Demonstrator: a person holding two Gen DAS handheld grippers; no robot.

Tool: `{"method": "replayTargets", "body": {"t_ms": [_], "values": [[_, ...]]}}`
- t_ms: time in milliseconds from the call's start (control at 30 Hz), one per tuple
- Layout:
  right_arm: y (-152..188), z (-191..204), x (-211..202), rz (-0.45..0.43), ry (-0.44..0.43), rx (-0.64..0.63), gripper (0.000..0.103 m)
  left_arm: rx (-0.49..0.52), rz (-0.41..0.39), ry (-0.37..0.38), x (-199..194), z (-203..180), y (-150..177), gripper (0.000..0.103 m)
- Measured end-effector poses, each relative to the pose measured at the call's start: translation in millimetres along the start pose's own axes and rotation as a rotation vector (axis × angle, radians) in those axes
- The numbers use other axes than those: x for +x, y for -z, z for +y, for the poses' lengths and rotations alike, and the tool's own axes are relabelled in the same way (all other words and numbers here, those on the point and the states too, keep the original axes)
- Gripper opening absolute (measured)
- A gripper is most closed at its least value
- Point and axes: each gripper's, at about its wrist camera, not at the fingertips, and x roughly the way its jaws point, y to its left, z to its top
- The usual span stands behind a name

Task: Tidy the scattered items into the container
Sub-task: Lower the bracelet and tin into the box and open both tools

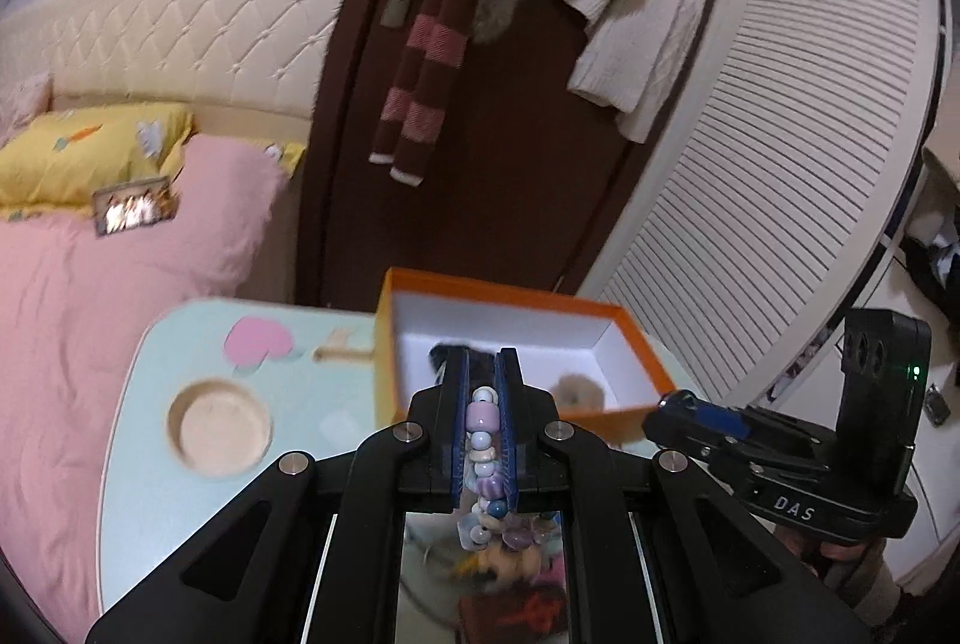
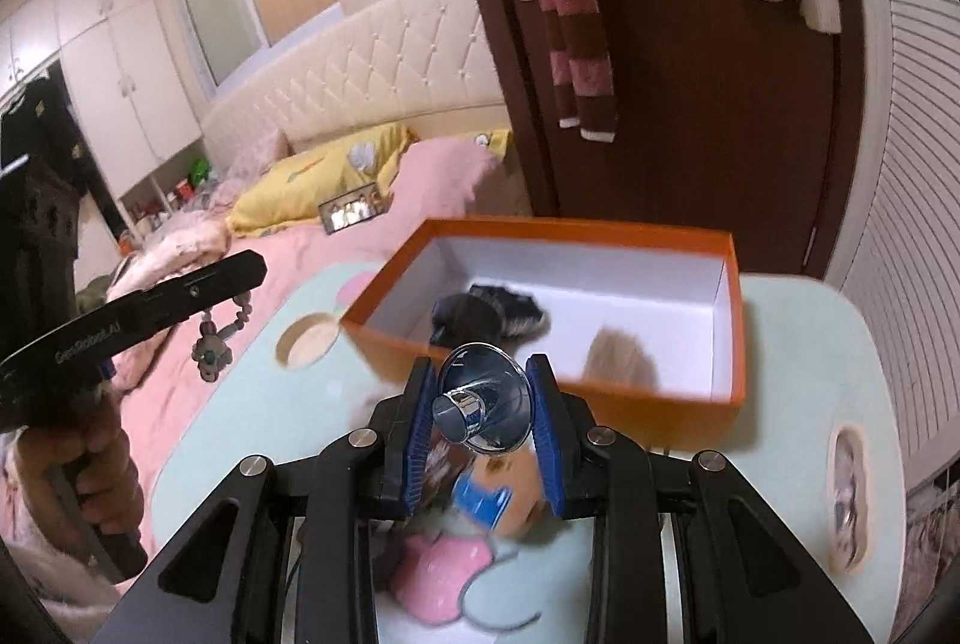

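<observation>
Left gripper [image 1: 482, 392] pinches one bead string [image 1: 483, 440]; right gripper [image 2: 485, 398] clamps one doll [image 2: 480, 404]; orange box [image 2: 735, 320] holds two items

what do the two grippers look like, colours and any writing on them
Both are matte black with angular linkage arms joined by round silver pivot bolts. The left gripper and the right gripper each have two fingers faced with ribbed blue pads. White lettering runs along the left one's side, and "DAS" is printed on the right one. A small green light glows on the right one's upright block.
</observation>
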Motion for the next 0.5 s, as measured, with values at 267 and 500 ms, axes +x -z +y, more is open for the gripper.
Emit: {"method": "replayTargets", "body": {"t_ms": [267,500], "values": [[-31.8,-18.9,39.9,0.05,0.061,-0.001,0.029,0.05,0.087,0.016,65.4,-14.3,-27.1,0.01],[-32.5,-40.6,72.3,0.126,0.082,0.066,0.029,0.03,0.189,0.002,109.2,-7.9,-21.0,0.01]]}}
